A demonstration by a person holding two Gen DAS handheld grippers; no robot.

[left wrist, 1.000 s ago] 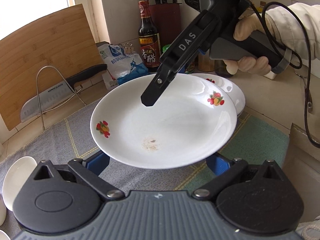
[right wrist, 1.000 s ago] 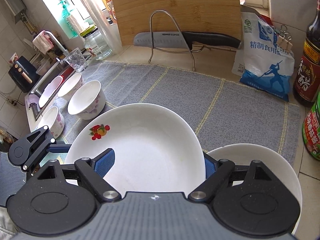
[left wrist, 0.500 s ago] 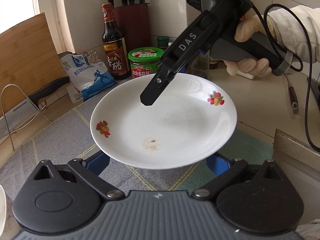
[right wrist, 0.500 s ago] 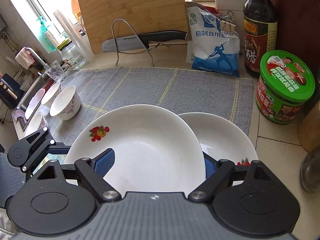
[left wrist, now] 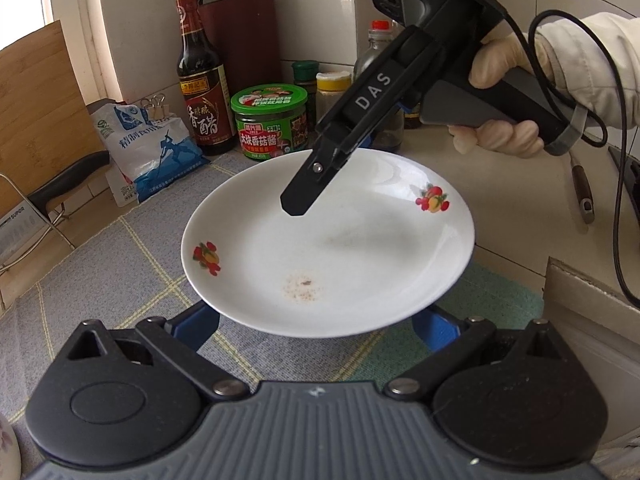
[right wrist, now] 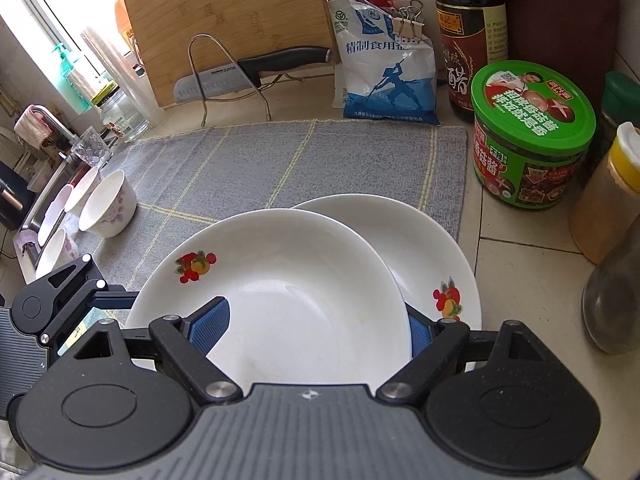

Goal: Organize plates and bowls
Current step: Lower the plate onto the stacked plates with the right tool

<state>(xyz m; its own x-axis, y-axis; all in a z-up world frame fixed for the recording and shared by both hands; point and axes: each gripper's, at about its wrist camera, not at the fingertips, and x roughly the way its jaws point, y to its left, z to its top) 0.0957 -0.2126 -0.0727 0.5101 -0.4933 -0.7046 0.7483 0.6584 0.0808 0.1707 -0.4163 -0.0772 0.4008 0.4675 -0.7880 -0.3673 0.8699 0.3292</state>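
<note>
A white plate (left wrist: 328, 248) with red fruit decals hangs above the grey mat (right wrist: 280, 160), tilted, held from two sides. My left gripper (left wrist: 316, 320) is shut on its near rim, the blue pads mostly hidden under the plate. From the upper right, my right gripper (left wrist: 332, 172) reaches over the far rim, one black finger lying across the plate's inside. In the right wrist view the same plate (right wrist: 280, 288) sits between the blue pads of my right gripper (right wrist: 316, 332). A second matching plate (right wrist: 432, 248) lies flat just beyond and right of it, partly covered.
Several small white bowls (right wrist: 108, 208) stand at the mat's left end by the sink. A green-lidded jar (right wrist: 528, 136), vinegar bottle (right wrist: 468, 32), salt bag (right wrist: 384, 76) and spice jar (right wrist: 608, 192) crowd the right. A knife on a wire rack (right wrist: 256, 72) and a cutting board (right wrist: 228, 12) stand behind.
Both grippers have carried the plate to the right along the counter, towards the jars and bottles. The held plate now overlaps the second plate, which no longer shows in the left wrist view.
</note>
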